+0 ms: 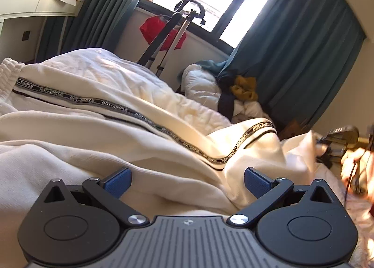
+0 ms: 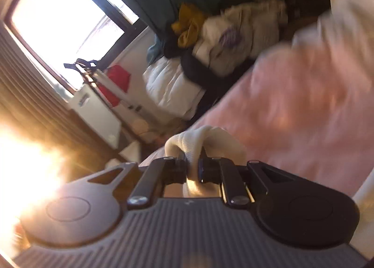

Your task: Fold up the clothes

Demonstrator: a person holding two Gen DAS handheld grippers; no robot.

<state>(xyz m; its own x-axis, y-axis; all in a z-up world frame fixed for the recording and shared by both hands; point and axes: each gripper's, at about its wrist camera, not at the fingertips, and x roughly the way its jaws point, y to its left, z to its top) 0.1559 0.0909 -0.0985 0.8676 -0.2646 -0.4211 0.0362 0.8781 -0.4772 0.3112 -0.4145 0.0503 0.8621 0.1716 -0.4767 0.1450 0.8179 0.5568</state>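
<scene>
Cream track pants (image 1: 98,127) with a dark "NOT SIMPLE" side stripe (image 1: 77,99) lie spread across the bed in the left wrist view, elastic waistband (image 1: 7,76) at far left. My left gripper (image 1: 187,182) is open just above the cream cloth, blue pads wide apart and holding nothing. My right gripper (image 2: 192,169) is shut on a bunched cream end of the pants (image 2: 205,137), held above the pink bedsheet (image 2: 292,115). The right gripper also shows in the left wrist view (image 1: 327,145), at the pants' far right end.
A pile of clothes, white, mustard yellow (image 1: 244,87) and dark, lies by the teal curtains (image 1: 292,45) under the window. A trolley handle (image 1: 173,34) and a red bag (image 1: 161,31) stand behind the bed. A white shelf (image 1: 35,5) is at upper left.
</scene>
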